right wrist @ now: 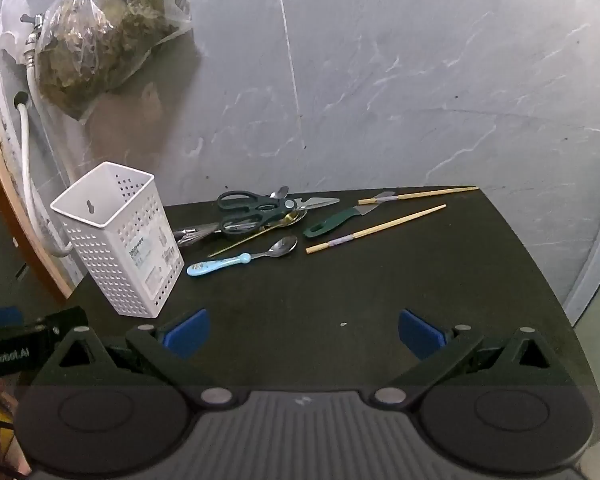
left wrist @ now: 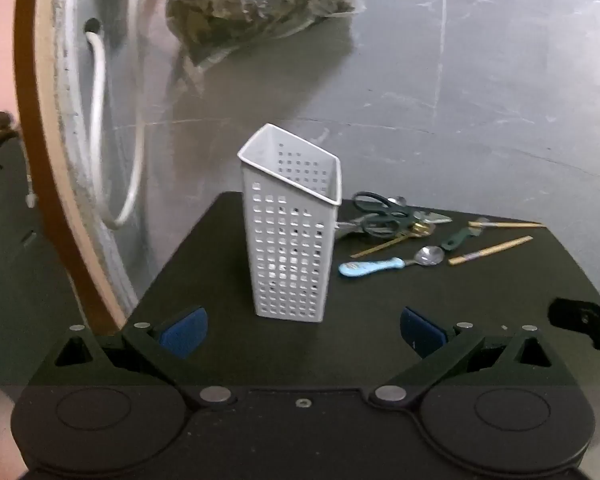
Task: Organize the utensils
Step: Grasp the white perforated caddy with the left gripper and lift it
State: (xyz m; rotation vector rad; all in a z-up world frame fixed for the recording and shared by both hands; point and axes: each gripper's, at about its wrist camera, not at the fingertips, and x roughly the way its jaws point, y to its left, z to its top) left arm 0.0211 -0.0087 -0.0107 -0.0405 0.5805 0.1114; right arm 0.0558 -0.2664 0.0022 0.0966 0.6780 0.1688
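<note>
A white perforated utensil holder (left wrist: pixel 290 236) stands upright and empty on the black table (left wrist: pixel 340 352); it also shows in the right wrist view (right wrist: pixel 120 240). To its right lie black scissors (right wrist: pixel 256 208), a blue-handled spoon (right wrist: pixel 240 259), a green-handled knife (right wrist: pixel 334 220), two wooden chopsticks (right wrist: pixel 376 229) and a thin gold utensil (right wrist: pixel 260 232). The same pile shows in the left wrist view: scissors (left wrist: pixel 384 212), spoon (left wrist: pixel 388 263). My left gripper (left wrist: pixel 304 332) is open and empty just in front of the holder. My right gripper (right wrist: pixel 304 332) is open and empty, well short of the utensils.
A grey marble wall (right wrist: pixel 420 80) backs the table. A clear bag of dried leaves (right wrist: pixel 104 32) hangs at the upper left beside a white hose (left wrist: pixel 98 120). A wooden frame edge (left wrist: pixel 40 160) stands left of the table. The table's right edge (right wrist: pixel 548 264) drops off.
</note>
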